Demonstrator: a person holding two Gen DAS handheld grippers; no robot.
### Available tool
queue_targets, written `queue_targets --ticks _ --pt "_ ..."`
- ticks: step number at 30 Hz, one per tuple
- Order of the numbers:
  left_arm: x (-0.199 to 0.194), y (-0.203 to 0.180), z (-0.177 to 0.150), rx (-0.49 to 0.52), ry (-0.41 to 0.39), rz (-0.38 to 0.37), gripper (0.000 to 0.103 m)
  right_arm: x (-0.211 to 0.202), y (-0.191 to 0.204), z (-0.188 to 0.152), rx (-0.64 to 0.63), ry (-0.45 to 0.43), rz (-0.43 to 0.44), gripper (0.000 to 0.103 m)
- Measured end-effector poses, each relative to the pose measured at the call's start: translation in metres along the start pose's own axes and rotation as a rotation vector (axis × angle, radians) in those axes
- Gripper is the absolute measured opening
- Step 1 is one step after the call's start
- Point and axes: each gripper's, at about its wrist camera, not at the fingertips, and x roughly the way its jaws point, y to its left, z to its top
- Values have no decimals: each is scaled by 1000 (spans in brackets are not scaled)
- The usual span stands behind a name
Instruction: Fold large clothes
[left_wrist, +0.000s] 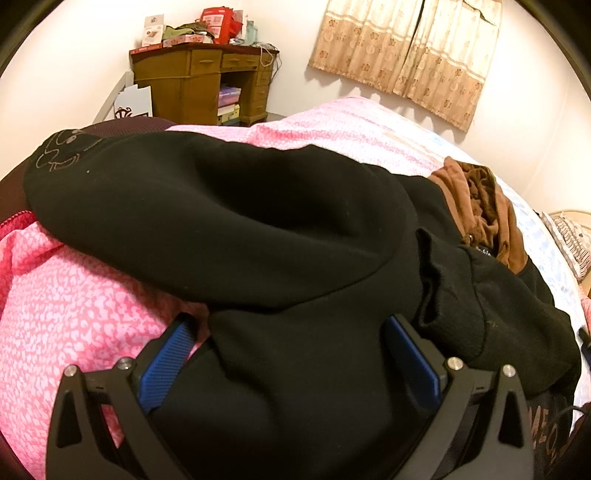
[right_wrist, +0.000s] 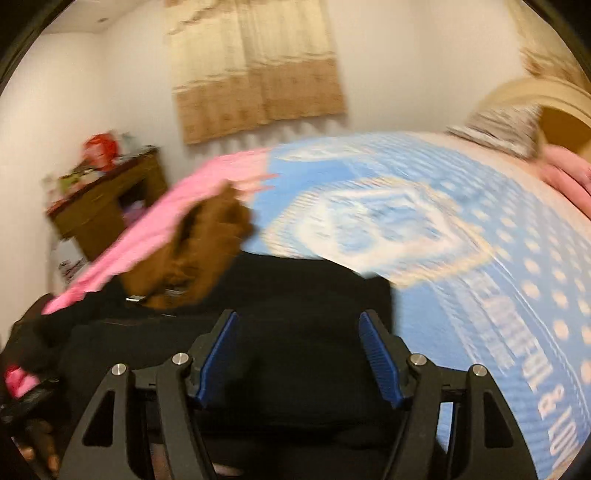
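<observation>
A large black sweatshirt (left_wrist: 229, 221) lies across the bed, one sleeve draped to the left with a faint outline print near its cuff. My left gripper (left_wrist: 291, 328) is open, its blue pads on either side of a fold of the black cloth, not pressed on it. In the blurred right wrist view the same black garment (right_wrist: 295, 295) lies under my right gripper (right_wrist: 299, 325), which is open with black cloth between its blue pads. A brown garment (left_wrist: 484, 206) lies bunched on the black one; it also shows in the right wrist view (right_wrist: 199, 254).
The bed has a pink patterned cover (left_wrist: 74, 302) and a blue and white printed sheet (right_wrist: 461, 236). A wooden desk (left_wrist: 207, 85) piled with items stands by the wall. Beige curtains (left_wrist: 410, 51) hang behind. A striped pillow (right_wrist: 498, 129) and the headboard (right_wrist: 546, 99) are at the right.
</observation>
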Motion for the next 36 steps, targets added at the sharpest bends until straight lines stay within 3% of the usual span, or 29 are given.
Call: queue_targets --ticks 4,12,16,18,23,26,28,31,36 --pt "1 -3 0 7 5 10 103 27 -12 -12 28 115 15 68" --pt "-6 -6 0 17 9 31 103 30 -3 -17 -21 127 -49 76" --pt "-33 -31 5 120 -82 39 103 37 -15 -20 49 183 -61 94" --pt "-41 -52 10 177 -122 77 103 39 -27 -22 116 197 -7 97" --pt "-11 -75 23 186 -18 123 103 34 -24 -25 113 183 -23 97" --pt "-5 -73 16 193 -26 172 103 32 -25 -26 122 178 -18 97" --pt "-10 -67 13 224 -36 204 103 31 -25 -26 126 174 -14 97" --pt "-34 -36 17 172 -100 210 103 31 -26 -27 124 175 -15 97" --pt "-78 76 65 -127 -224 280 103 30 -26 -27 126 175 -13 97"
